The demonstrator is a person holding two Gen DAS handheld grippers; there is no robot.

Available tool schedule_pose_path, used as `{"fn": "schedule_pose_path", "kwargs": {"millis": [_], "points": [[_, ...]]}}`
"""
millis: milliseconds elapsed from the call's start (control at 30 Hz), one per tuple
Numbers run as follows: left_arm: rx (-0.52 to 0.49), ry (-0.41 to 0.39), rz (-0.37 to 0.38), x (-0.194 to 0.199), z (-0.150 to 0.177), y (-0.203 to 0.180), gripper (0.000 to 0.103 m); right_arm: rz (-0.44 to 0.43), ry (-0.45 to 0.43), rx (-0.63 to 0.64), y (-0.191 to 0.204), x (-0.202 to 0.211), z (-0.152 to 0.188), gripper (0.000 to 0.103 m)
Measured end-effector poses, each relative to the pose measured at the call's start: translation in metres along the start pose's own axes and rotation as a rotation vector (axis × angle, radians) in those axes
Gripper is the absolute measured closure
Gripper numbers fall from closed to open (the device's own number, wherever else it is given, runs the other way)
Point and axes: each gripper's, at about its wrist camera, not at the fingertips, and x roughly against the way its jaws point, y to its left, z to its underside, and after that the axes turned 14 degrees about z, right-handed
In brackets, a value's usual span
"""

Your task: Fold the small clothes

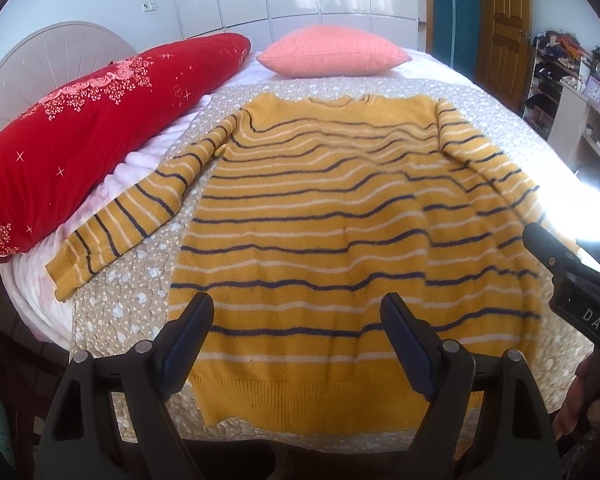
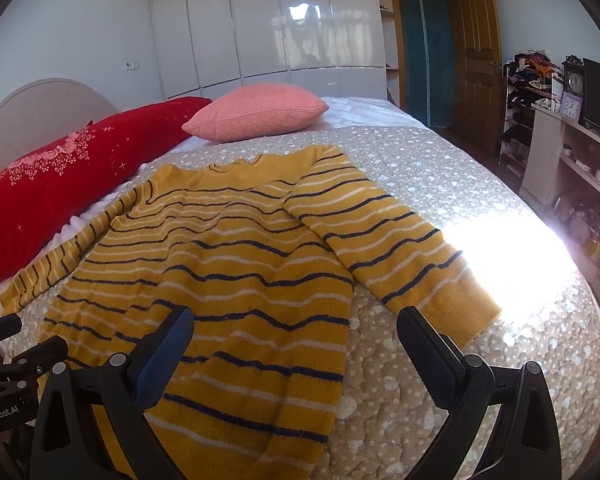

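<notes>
Yellow striped sweater [image 1: 320, 240] lies flat on the bed's dotted quilt [image 2: 440, 184], neckline toward the pillows, hem nearest the cameras, both sleeves spread outward. No fold made yet.

Left hand-held gripper [image 1: 296, 320]: jaws apart, nothing between them, hovering above the hem region. Right hand-held gripper [image 2: 296, 328]: jaws apart, empty, over the sweater's right edge with the right sleeve [image 2: 392, 248] just beyond.

Risks, judged:
- Loose knit; pinching only the top layer would drag the front off the back and bunch the stripes.
- The quilt is soft; a deep pinch could catch it along with the sweater.
- Left sleeve [image 1: 112, 232] runs off the quilt toward the red pillow [image 1: 80, 128]; it may snag there.
- Sun glare [image 2: 508, 248] washes out the right cuff, making the edge hard to judge.
</notes>
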Motion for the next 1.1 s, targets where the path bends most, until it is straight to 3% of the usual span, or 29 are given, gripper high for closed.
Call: {"fn": "schedule_pose_path", "kwargs": {"millis": [200,400,667,1100], "points": [[0.021,-0.033,0.046,0.015,-0.022,0.001,0.019,0.047,-0.027,0.011,-0.010,0.021,-0.012,0.000],[0.051,-0.029,0.105,0.017,-0.038,0.004,0.019,0.065,0.001,0.024,-0.010,0.021,-0.022,0.000],[0.088,-0.007,0.156,0.007,-0.056,0.013,0.018,0.054,0.046,0.038,0.002,-0.004,-0.039,0.000],[0.116,0.056,0.149,-0.028,-0.073,0.020,0.018,0.019,0.091,0.045,0.013,-0.047,-0.051,0.000]]}}
